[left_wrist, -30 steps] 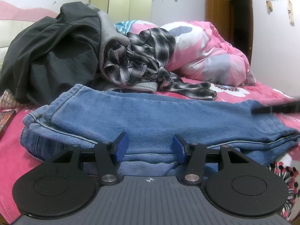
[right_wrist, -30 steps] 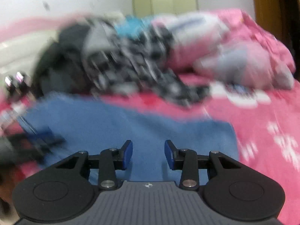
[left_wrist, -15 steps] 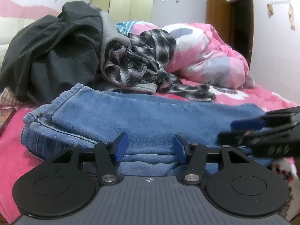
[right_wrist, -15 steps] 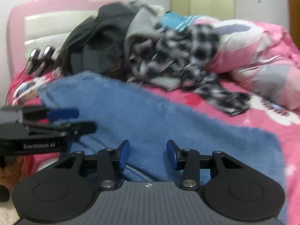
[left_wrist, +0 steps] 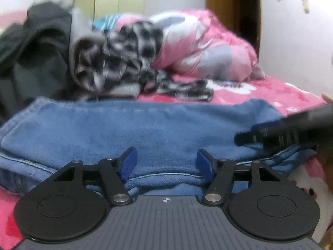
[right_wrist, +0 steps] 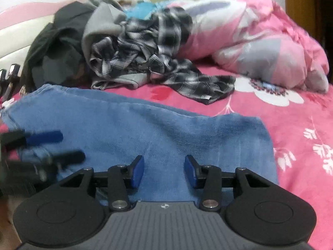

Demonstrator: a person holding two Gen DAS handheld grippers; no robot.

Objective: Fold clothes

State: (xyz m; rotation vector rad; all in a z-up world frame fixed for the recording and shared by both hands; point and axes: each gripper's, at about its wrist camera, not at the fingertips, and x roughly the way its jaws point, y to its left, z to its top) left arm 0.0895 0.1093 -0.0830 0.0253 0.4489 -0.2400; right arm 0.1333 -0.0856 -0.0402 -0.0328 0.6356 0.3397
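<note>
On the pink bed [right_wrist: 291, 125], my left fingers [left_wrist: 166, 164] have just spread wider over the folded jeans [left_wrist: 145, 129]; my right fingers [right_wrist: 164, 170] hover parted, nothing pinched.

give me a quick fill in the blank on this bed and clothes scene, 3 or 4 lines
1. The folded jeans lying nearest the tools are ____ in colour.
2. The crumpled shirt in the pile behind the jeans has a black and white ____ pattern.
3. The bedsheet is mostly ____ with white flowers.
4. Both the left tool and the right tool have jaws that stand ____, with nothing pinched between them.

Missing words: blue; plaid; pink; open
</note>
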